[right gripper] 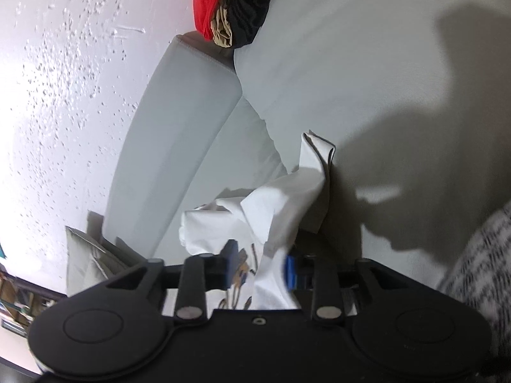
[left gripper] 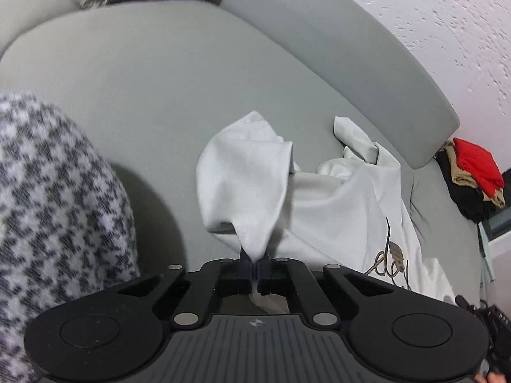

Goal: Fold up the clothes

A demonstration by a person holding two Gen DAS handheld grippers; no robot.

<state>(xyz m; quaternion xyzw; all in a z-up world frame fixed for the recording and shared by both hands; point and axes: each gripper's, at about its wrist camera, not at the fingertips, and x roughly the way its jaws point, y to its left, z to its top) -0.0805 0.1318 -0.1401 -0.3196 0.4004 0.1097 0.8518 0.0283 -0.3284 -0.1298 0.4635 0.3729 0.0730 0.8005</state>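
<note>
On the grey sofa (left gripper: pixel 153 95), the left tool (left gripper: pixel 255 271) pinches the white shirt (left gripper: pixel 335 210); the right tool (right gripper: pixel 258 268) gapes, fabric between.

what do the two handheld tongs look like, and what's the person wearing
Both tongs are matte black, with crossed linkage bars on silver rivets and a round disc at each side. The left body has a ribbed grey panel with a small cross mark; the right fingers carry blue pads. The person wears a black-and-white houndstooth knit sleeve.
</note>
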